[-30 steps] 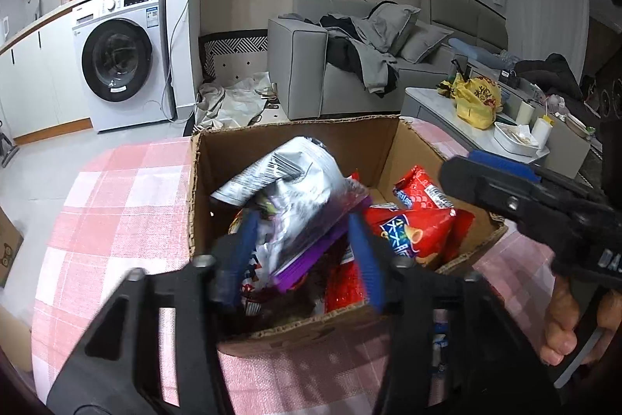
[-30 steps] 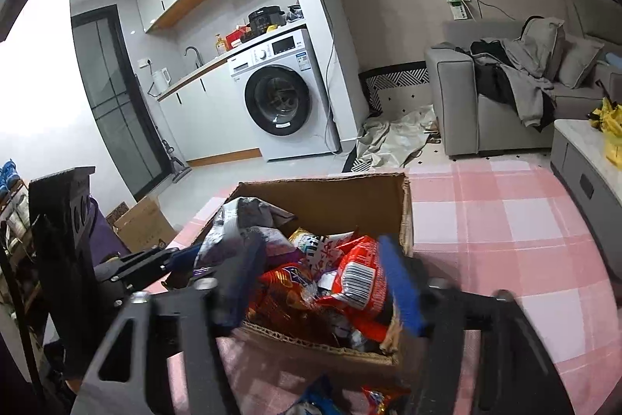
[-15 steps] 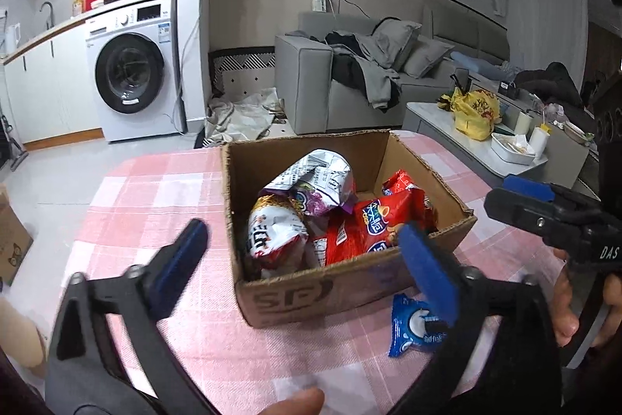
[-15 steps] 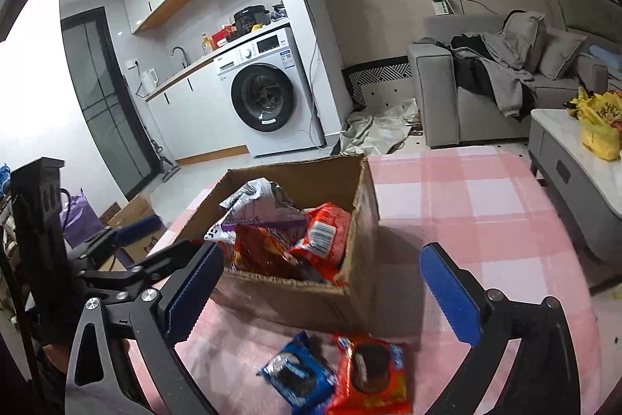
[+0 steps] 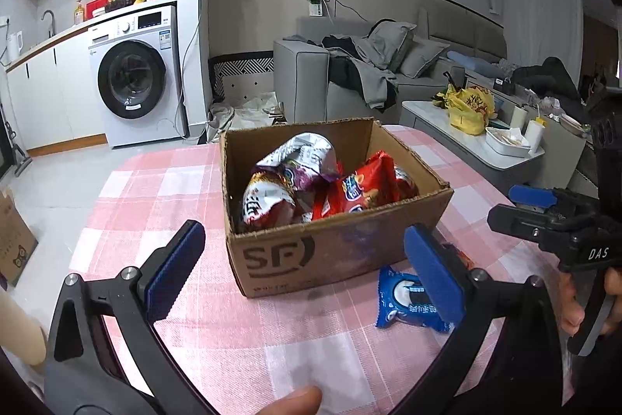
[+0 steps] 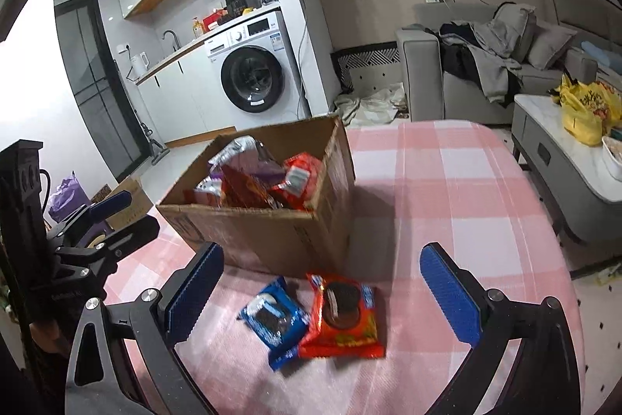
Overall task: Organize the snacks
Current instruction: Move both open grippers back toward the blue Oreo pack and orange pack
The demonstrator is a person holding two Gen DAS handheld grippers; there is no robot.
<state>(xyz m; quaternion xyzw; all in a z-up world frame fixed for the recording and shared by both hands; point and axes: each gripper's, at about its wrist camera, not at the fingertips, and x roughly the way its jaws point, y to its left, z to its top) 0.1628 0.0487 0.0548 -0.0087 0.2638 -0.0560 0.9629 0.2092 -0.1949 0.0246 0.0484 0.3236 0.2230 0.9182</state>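
Note:
A cardboard box (image 5: 311,255) stands on the pink checked table, filled with snack bags: a silver and purple bag (image 5: 299,158) and red bags (image 5: 361,185). The box also shows in the right wrist view (image 6: 272,232). A blue cookie pack (image 6: 274,321) and a red cookie pack (image 6: 344,317) lie on the table in front of the box. The blue pack also shows in the left wrist view (image 5: 404,302). My left gripper (image 5: 303,271) is open and empty, back from the box. My right gripper (image 6: 320,290) is open and empty above the two packs.
The pink checked tablecloth (image 6: 447,181) covers a round table. A washing machine (image 5: 132,80), a grey sofa (image 5: 350,76) and a low white table (image 5: 486,142) with a yellow bag stand beyond. A small carton (image 5: 11,240) sits on the floor at left.
Both grippers have opened and pulled back from the box. The silver and purple bag and the red bag that they held now lie in the box. Two cookie packs came into view.

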